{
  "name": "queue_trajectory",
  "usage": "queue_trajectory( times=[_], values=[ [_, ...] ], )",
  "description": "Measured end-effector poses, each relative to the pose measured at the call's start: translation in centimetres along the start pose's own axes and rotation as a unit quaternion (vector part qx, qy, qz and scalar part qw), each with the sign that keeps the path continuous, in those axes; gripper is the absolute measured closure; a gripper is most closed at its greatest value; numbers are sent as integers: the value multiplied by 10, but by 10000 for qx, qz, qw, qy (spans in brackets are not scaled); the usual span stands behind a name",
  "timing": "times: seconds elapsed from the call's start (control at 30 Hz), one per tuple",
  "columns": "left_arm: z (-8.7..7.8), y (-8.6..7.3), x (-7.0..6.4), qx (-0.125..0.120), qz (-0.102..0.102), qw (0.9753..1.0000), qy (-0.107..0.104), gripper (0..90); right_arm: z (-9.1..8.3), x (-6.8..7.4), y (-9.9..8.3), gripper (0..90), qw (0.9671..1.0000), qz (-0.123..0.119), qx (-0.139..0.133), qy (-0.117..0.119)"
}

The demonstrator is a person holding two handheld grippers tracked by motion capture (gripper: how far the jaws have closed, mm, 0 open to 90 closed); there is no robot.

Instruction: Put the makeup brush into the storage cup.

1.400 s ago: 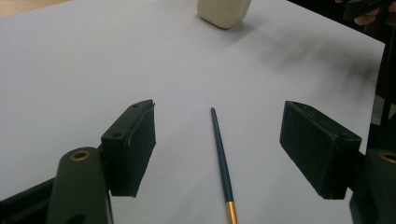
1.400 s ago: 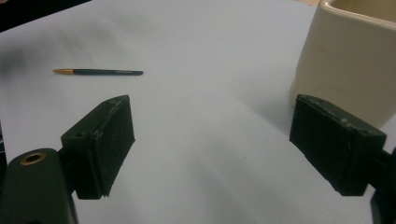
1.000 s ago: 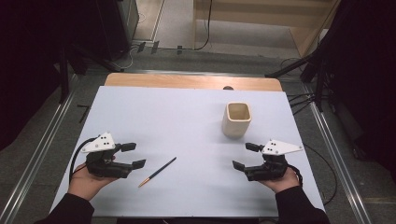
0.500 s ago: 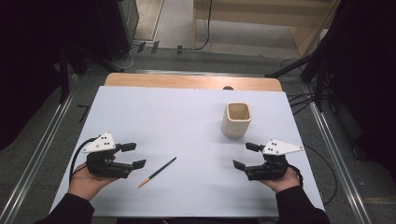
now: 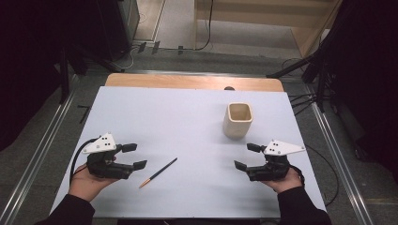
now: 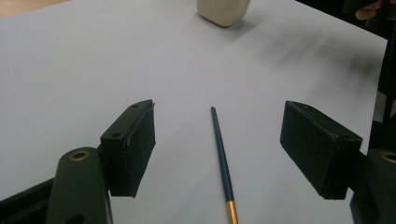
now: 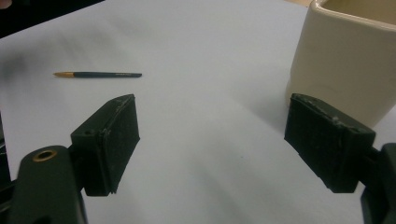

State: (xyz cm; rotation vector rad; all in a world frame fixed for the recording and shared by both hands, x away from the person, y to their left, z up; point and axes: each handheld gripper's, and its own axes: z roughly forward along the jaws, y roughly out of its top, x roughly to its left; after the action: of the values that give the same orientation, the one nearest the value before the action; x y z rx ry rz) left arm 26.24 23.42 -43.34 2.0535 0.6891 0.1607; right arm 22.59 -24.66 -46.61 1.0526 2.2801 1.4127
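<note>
A thin dark paintbrush (image 5: 158, 172) with a gold ferrule lies flat on the white table top (image 5: 187, 126), just right of my left gripper (image 5: 133, 156). That gripper rests low on the table, held in a hand, open and empty. In the left gripper view the paintbrush (image 6: 221, 154) lies on the table between and beyond the two jaws. A cream square cup (image 5: 238, 120) stands upright at the right of centre. My right gripper (image 5: 248, 156) sits near the cup's front, open and empty. The right gripper view has the cup (image 7: 345, 60) close on the right and the paintbrush (image 7: 98, 74) far left.
The table's wooden far edge (image 5: 192, 82) shows beyond the white sheet. Metal rails (image 5: 335, 159) run along both sides of the table. Cables (image 5: 305, 101) and dark stands crowd the floor behind and to the right.
</note>
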Motion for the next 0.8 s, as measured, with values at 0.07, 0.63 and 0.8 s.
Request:
queue_trajectory(
  times=[0.07, 0.63, 0.8],
  values=[
    [0, 0, 0, 9, 5, 10000, 10, 271, 0, 0, 0, 189, 10000, 1, 6, 3],
    [3, 1, -1, -1, 48, 10000, -17, 268, 2, 0, -1, 189, 10000, -33, 78, 10],
    [4, 2, -2, -14, 36, 10000, -32, 268, 1, 0, -1, 189, 10000, -20, 78, -4]
  ],
)
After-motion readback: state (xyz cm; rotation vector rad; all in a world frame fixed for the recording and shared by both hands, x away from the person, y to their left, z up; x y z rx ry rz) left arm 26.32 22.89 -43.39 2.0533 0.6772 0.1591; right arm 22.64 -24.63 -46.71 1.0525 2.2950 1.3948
